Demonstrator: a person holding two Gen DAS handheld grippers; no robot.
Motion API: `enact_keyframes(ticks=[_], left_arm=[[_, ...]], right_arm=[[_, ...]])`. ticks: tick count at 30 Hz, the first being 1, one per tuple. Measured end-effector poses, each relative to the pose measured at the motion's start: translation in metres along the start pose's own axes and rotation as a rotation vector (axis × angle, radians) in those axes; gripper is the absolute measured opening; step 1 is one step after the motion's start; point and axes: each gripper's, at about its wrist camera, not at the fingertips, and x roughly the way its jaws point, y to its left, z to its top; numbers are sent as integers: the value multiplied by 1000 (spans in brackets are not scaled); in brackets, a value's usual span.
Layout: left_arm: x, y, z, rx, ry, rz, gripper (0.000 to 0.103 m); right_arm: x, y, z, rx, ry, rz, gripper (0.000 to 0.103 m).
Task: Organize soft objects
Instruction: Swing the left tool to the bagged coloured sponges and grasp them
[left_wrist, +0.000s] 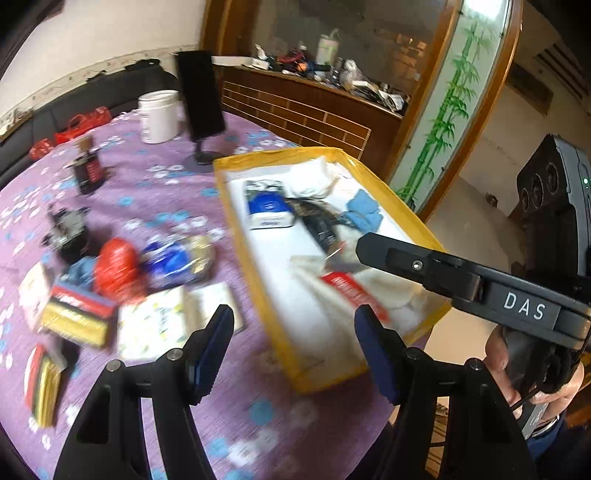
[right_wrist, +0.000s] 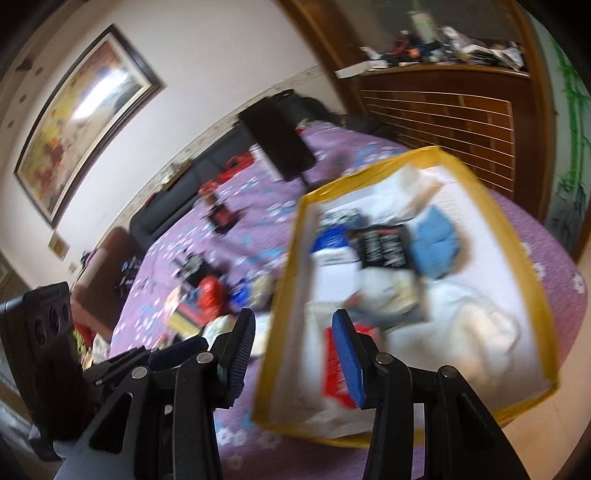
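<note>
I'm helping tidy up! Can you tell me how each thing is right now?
Left gripper: open, empty.
Right gripper: open, empty.
Yellow-rimmed box: open-topped, partly filled.
Blue cloth: crumpled, inside the box.
White jar: upright on the table.
Red pouch: lying outside the box.

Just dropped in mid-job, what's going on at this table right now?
A person holds a pair of tongs in each hand over a round table with a purple cloth. Both the left tongs and the right tongs are open and hold nothing. The yellow-rimmed box already contains soft things, including a blue cloth and white fabric. Packets and small boxes lie loose on the cloth beside it; the frames are blurred.
</note>
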Motion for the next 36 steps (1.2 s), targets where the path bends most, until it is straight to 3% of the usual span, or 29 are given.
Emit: enact_keyframes(ticks=[6,13,14,16,20,23,26,31,34,36], left_arm=[[-36,50,-30,-66,-37,63,69],[-69,121,-66,-151,-53,231,75],[-72,128,-69,-156,-53,251,80],[-76,150,-77,-174,-41,300,89],[-67,188,-81,-190,37,389,89],[-52,208,-81,-202,97,402,89],[-39,214,-81,-208,135,350,89],[-27,212,-80,-187,109,377,89],[-22,211,-76,-207,105,375,62],[-22,207,-75,-193,93,371,55]], right_arm=[[22,40,-25,-79,62,47,49],[51,67,-47,-144,150,71,49],[55,70,-49,-152,160,70,49],[61,74,-50,-158,170,70,49],[65,77,-48,-161,174,75,49],[68,77,-48,-159,176,74,49],[72,75,-45,-154,184,62,49],[83,80,-31,-170,197,46,49],[98,88,-19,-179,211,33,49],[113,93,-10,-180,214,15,49]])
